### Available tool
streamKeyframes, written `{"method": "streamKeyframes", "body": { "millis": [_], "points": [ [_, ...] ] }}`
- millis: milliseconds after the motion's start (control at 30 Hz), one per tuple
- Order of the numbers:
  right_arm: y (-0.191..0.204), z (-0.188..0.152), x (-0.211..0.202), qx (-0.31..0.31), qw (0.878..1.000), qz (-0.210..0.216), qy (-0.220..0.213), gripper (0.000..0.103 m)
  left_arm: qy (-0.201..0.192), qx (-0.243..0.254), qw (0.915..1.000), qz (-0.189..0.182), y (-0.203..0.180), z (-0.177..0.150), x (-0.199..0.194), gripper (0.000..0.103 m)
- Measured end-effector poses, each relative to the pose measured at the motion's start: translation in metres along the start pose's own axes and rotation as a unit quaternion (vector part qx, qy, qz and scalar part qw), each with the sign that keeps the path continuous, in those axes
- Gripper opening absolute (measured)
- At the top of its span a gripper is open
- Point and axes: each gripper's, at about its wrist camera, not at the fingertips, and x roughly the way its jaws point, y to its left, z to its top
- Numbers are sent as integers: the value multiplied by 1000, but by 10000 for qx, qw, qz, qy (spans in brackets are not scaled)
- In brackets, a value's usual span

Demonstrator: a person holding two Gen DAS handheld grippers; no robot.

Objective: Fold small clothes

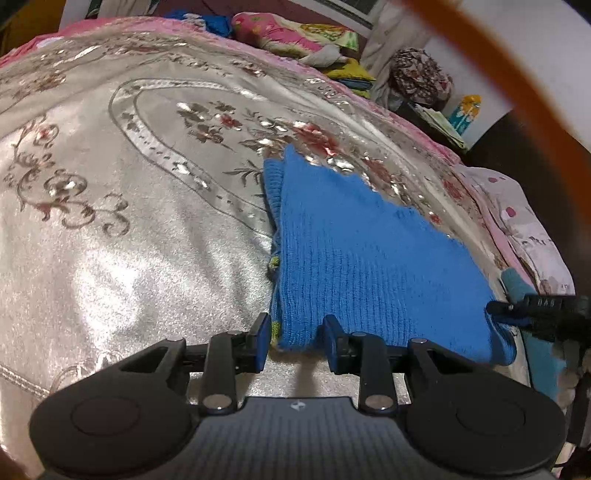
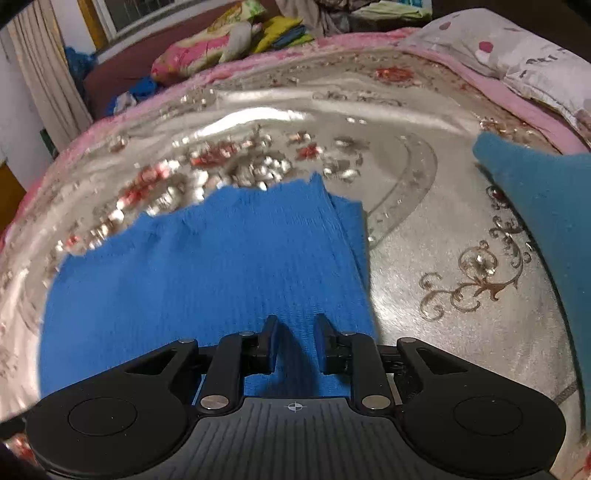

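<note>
A blue knit garment (image 1: 369, 266) lies folded flat on a silvery floral bedspread (image 1: 129, 240). My left gripper (image 1: 297, 332) straddles its near left corner. The fingers stand a little apart and a slit of bedspread shows beside the left pad, so it is open. At the garment's right edge one of the right gripper's fingers (image 1: 517, 306) shows. In the right wrist view the garment (image 2: 203, 266) fills the near middle. My right gripper (image 2: 297, 332) sits low over its near edge, open, with a soft ridge of knit between the pads.
A teal cloth (image 2: 546, 206) lies on the bedspread (image 2: 461, 314) right of the garment. A dotted pillow (image 2: 517, 55) is at the bed's right edge, and bright pillows and clothes (image 1: 288, 33) are piled behind. A blurred orange strap (image 1: 491, 66) crosses the upper right.
</note>
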Motion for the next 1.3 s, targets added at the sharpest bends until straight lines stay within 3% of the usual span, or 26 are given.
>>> {"method": "streamKeyframes", "body": {
  "millis": [600, 867, 1300],
  "points": [
    [76, -6, 3, -594, 9978, 235, 147, 24, 79, -245, 9986, -461, 13, -2, -1, 36],
    [82, -18, 21, -729, 9962, 241, 412, 24, 79, -230, 9986, -474, 13, -2, -1, 37],
    [84, -17, 18, -691, 9964, 277, 414, 27, 96, -245, 9983, -517, 14, -2, -1, 38]
  ]
}}
